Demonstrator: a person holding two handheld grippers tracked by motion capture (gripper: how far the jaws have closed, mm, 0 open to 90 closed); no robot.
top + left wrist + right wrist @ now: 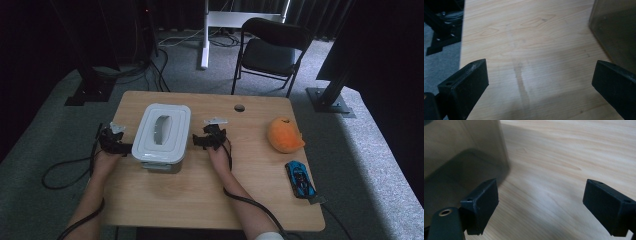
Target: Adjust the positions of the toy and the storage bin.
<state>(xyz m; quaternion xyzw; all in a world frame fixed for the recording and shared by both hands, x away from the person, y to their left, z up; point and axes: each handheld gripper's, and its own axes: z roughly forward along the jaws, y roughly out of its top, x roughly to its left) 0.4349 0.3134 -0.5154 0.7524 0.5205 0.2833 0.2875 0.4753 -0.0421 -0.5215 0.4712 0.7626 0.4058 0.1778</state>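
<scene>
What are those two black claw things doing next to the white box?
A person sits at a wooden table holding a gripper in each hand. The left gripper and the right gripper are on either side of a lidded plastic container, close to its walls. Both have their jaws open with only bare table between them, so nothing is gripped yet. Off to the right lie an orange plush toy and a blue toy car, untouched.

Smooth plastic box (pixel 161 135) on matt, grained wood table (pixel 200 200).
</scene>
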